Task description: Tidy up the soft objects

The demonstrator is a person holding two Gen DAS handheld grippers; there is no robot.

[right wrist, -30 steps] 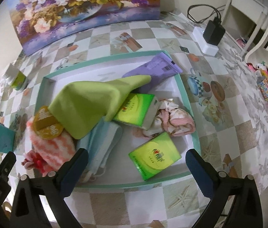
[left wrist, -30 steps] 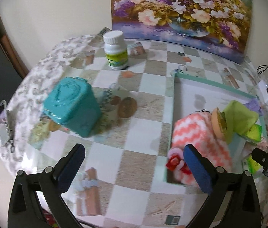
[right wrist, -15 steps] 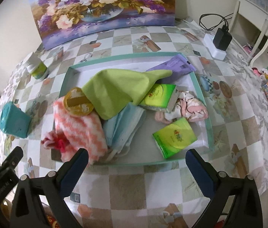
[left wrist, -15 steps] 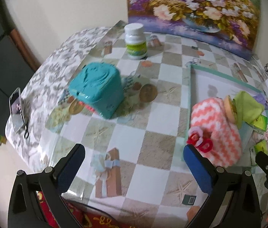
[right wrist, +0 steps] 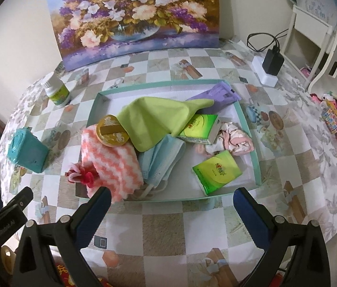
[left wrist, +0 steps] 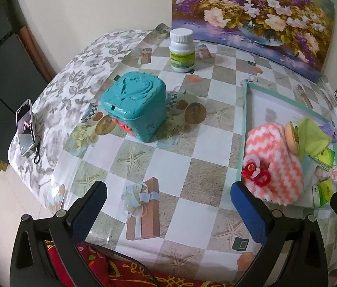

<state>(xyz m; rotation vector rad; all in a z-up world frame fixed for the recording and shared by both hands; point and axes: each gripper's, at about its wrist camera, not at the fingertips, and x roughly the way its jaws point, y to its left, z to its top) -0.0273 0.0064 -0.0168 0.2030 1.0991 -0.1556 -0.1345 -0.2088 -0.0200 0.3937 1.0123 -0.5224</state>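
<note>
Left wrist: left gripper (left wrist: 168, 203) spread wide, empty, above table's near edge; teal box (left wrist: 133, 108) ahead.
Right wrist: right gripper (right wrist: 170, 205) spread wide, empty, just short of tray (right wrist: 252, 143); towel (right wrist: 111, 157), cloth (right wrist: 154, 119), masks (right wrist: 163, 157) inside.

Both withdrawn from tray (right wrist: 247, 129): left hand-held gripper (left wrist: 168, 205) and right hand-held gripper (right wrist: 172, 211) now back over near bench (right wrist: 163, 229) edge, higher, jaws wide apart, empty.

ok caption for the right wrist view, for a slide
Open right gripper above the table edge, facing a teal tray piled with cloths, tissue packs and face masks.
</note>
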